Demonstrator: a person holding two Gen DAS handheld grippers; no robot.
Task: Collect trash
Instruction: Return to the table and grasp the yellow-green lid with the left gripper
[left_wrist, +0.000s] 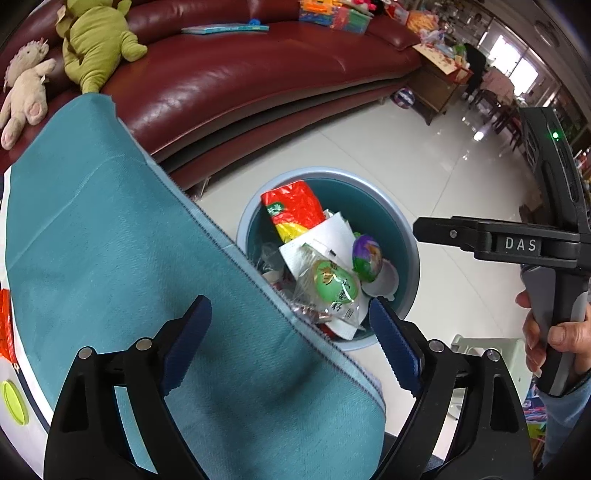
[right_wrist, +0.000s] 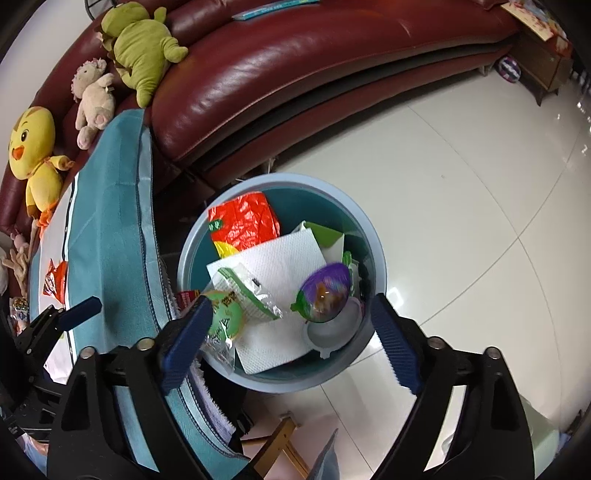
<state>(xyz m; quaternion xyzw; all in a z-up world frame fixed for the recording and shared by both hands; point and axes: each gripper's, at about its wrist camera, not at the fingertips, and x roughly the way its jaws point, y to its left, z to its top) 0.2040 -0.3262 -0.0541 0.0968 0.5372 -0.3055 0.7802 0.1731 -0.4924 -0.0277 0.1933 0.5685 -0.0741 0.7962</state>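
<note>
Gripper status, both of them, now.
Left gripper: open, holding nothing, above the teal tablecloth.
Right gripper: open, holding nothing, above the trash bin.

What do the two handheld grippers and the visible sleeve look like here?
Both the left gripper and the right gripper have black plastic frames with silver rivets and dark blue ribbed pads. Seen from the left wrist, the right one bears white "DAS" lettering, a green light and a grey-black handle. The sleeve is blue.

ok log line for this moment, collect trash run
left gripper open, empty | right gripper open, empty, over bin | purple wrapper, napkin in bin
</note>
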